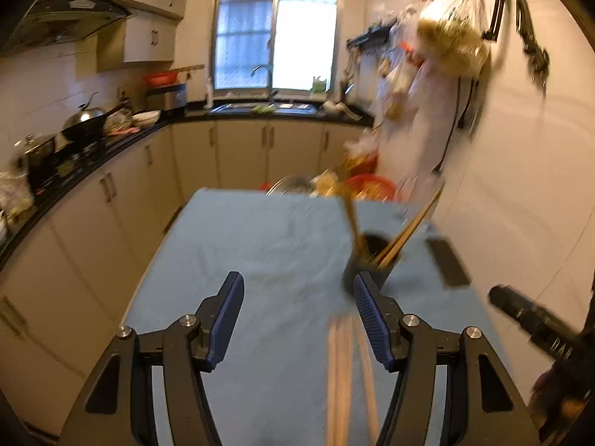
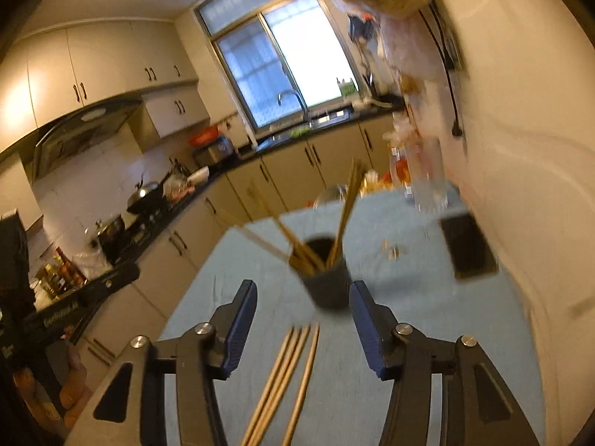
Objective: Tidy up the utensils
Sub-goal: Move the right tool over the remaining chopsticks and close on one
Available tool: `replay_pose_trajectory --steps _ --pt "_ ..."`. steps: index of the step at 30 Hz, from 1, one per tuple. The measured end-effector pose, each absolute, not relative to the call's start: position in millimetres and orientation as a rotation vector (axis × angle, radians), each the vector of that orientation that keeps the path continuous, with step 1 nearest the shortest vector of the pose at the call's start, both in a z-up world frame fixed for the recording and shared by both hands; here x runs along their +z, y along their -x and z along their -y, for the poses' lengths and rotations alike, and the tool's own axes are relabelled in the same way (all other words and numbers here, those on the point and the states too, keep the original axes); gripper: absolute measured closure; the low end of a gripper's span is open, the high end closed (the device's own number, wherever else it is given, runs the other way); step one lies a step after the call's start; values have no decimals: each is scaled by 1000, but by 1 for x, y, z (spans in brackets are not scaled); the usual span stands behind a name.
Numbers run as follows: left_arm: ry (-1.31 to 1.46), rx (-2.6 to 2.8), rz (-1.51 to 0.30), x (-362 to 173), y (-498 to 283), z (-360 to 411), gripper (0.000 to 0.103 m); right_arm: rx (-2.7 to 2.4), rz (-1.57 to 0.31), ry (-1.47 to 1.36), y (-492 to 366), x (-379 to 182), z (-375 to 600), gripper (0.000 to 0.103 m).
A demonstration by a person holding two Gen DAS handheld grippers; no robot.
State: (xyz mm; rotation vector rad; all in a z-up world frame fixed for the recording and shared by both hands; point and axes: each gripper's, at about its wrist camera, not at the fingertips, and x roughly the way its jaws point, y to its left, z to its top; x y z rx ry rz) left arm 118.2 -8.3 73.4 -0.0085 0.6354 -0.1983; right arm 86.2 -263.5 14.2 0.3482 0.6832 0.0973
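Blue-clothed table [image 2: 427, 334] with blurred loose chopsticks [image 2: 286, 383] before dark cup [image 2: 327, 282], both grippers' jaws wide apart, empty

Left gripper [image 1: 299, 295] with jaws apart above blue cloth [image 1: 260, 245]; loose chopsticks [image 1: 346, 379] lying before the dark holder [image 1: 366, 264]

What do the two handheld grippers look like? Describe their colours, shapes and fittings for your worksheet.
The left gripper and the right gripper look alike. Each has a black angular frame with triangular cut-outs, round silver pivot bolts, and two flat fingers faced with blue ribbed pads. No cables or sleeves show. In the right wrist view, part of the other black rig at the left edge bears pale lettering, too blurred to read.
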Motion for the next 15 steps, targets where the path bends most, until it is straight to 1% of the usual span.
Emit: replay_pose_trajectory --steps 3,8,15 --pt "45 -192 -701 48 -98 -8 41 82 -734 -341 -68 -2 261 48" --pt "84 -178 -787 15 -84 -17 41 70 -786 -360 -51 -23 259 48" --pt "99 -198 -826 0 -77 -22 41 72 -840 -326 -45 -33 238 48"
